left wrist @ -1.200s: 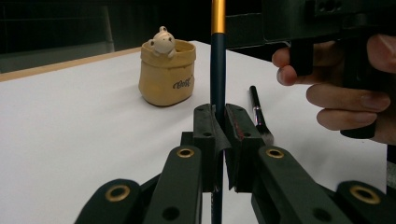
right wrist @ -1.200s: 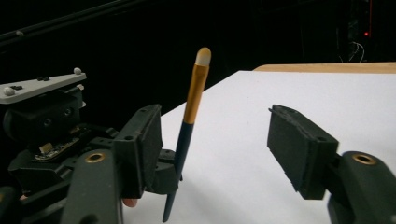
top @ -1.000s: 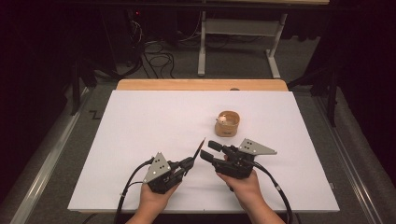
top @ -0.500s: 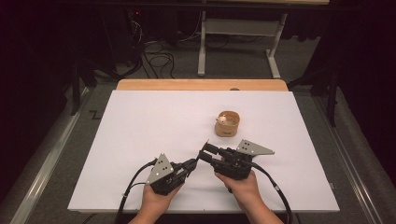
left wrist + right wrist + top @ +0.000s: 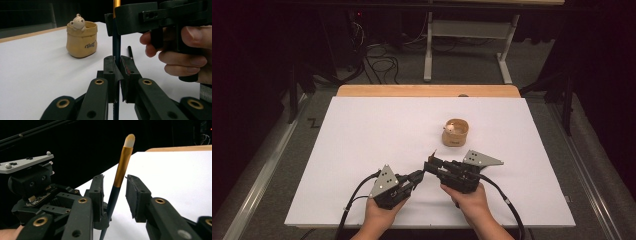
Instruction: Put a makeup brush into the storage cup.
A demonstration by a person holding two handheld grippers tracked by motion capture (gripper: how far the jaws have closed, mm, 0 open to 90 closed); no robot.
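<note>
A makeup brush (image 5: 122,162) with a dark handle, gold ferrule and pale tip stands nearly upright. My left gripper (image 5: 117,60) is shut on the lower handle of the brush (image 5: 116,37). My right gripper (image 5: 115,187) has its jaws on either side of the brush just below the ferrule. They have just been closing, and a gap still shows at the right-hand pad. In the high view both grippers meet near the table's front edge, left gripper (image 5: 418,176) and right gripper (image 5: 430,164), with the brush tip (image 5: 433,152) poking up between them.
A small tan pot with a bear figure (image 5: 455,132) stands on the white table (image 5: 362,140) beyond the grippers, also seen as the pot (image 5: 81,40). A thin dark stick (image 5: 130,52) lies on the table behind the brush. A wooden strip runs along the far edge.
The right gripper's jaws have narrowed around the brush's upper handle. Both hands have stayed where they were, and the left gripper still holds the brush.
</note>
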